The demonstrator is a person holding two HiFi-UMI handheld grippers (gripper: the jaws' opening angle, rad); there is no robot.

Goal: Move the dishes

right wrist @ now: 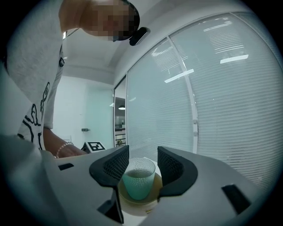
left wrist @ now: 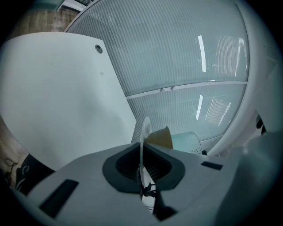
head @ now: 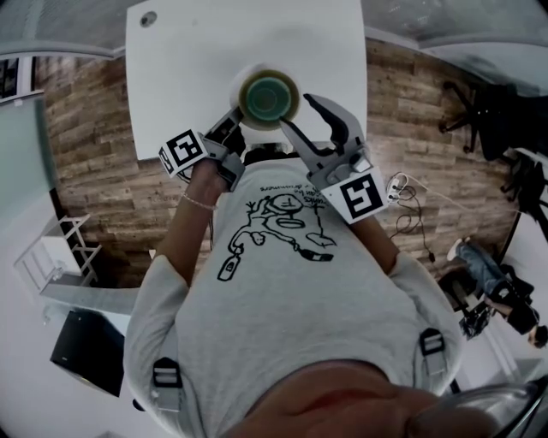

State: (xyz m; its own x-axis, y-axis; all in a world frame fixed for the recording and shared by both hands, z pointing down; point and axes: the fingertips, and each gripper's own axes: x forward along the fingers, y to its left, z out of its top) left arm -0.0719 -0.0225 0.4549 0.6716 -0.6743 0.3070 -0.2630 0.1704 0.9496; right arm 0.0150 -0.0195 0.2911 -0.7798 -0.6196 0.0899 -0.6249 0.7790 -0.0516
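A stack of dishes hangs above the near edge of the white table (head: 197, 60): a white plate (head: 239, 82), a tan bowl (head: 293, 109) on it, and a green dimpled cup (head: 269, 96) inside the bowl. My left gripper (head: 233, 120) is shut on the plate's rim; in the left gripper view the plate (left wrist: 144, 130) stands edge-on between the jaws of the left gripper (left wrist: 142, 167), with the bowl (left wrist: 160, 138) and cup (left wrist: 188, 141) behind it. My right gripper (head: 300, 114) is open. Its jaws flank the cup (right wrist: 138, 181) and bowl (right wrist: 132, 201) without pressing them.
The table has a round cable hole (head: 148, 18) at its far left corner. Beyond it runs a glass wall with blinds (left wrist: 185, 57). Wooden floor (head: 94, 145) lies on both sides, with office chairs (head: 488, 111) and a loose cable (head: 411, 201) to the right.
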